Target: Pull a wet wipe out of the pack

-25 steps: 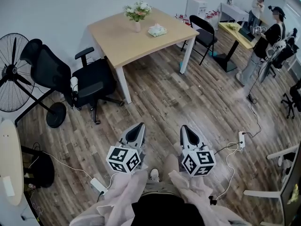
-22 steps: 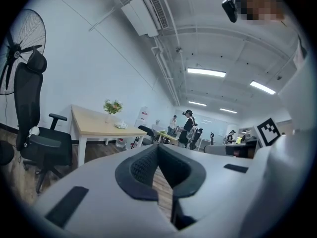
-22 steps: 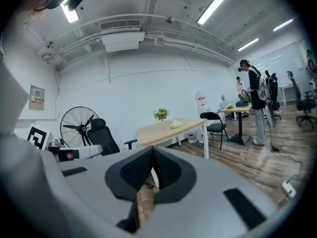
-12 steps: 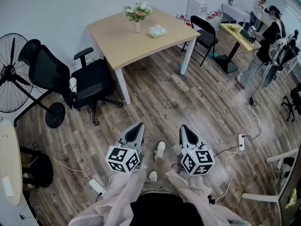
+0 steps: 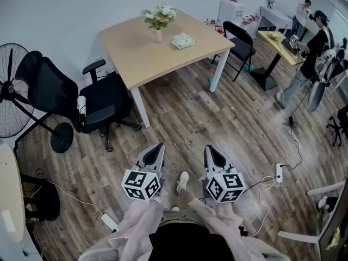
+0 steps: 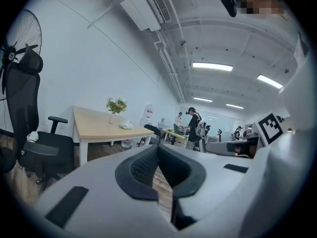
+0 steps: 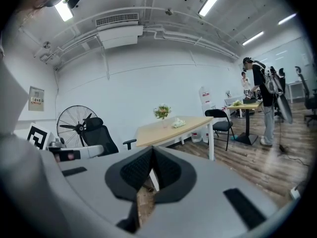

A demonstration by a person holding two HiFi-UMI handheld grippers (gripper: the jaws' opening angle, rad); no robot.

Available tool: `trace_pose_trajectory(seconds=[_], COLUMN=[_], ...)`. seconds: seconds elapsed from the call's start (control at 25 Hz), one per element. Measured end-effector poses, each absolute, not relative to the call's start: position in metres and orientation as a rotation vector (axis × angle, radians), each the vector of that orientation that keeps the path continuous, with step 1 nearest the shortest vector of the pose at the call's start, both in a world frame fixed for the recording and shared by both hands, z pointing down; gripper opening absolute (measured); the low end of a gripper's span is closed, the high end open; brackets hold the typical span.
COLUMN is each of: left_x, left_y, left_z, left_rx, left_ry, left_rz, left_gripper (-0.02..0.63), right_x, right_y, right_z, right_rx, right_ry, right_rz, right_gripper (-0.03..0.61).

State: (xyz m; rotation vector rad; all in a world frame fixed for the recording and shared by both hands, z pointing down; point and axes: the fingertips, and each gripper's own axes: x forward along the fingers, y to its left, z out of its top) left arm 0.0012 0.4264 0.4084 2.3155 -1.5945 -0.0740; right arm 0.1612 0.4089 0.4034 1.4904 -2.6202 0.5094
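At the 9 o'clock edge of the head view a standing fan [image 5: 10, 88] and a black office chair [image 5: 81, 99] are parked against the wall, out of the path across the wooden floor [image 5: 217, 118].

The left hand-held gripper [image 5: 157, 148] is carried low in front of the body, nose toward 12 o'clock. Its own view shows the dark pads pressed together at the tip with nothing between them. That fits a carrying pose, since nothing is within reach.

The tabletop [image 5: 136, 50] stands well apart from both tools, up at 12 o'clock. A vase of flowers [image 5: 159, 19] sits near its far edge. The wipe pack [image 5: 182, 41] lies just beside the vase at its 4 o'clock, with a pale tuft showing on top. It looks untouched, so the pull has not begun and the approach is likely the step in hand.

A white shoe [image 5: 183, 181] shows on the floor between the two tools.

The right hand-held gripper [image 5: 210, 149] mirrors the left: level, aimed at 12 o'clock, jaws together and empty. One tool will probably have to steady the pack while the other pinches the tuft.

A black folding chair [image 5: 239, 39] stands at the table's 3 o'clock corner. Farther toward 2 o'clock, people [image 5: 315, 45] stand at another table.
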Motion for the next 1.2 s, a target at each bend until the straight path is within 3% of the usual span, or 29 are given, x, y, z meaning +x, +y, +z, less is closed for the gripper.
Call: trace_pose_trajectory(seconds=[1.2], left_x=[0.003], left_y=[0.226], left_z=[0.418], left_rx=[2.264], left_ry=[-1.661], left_rz=[-0.075], left_gripper=[0.011], right_x=[0.160], right_y=[0.192], right_z=[0.421], right_rx=[1.406], right_ry=[-2.650], right_rz=[0.534], right_gripper=[0.011])
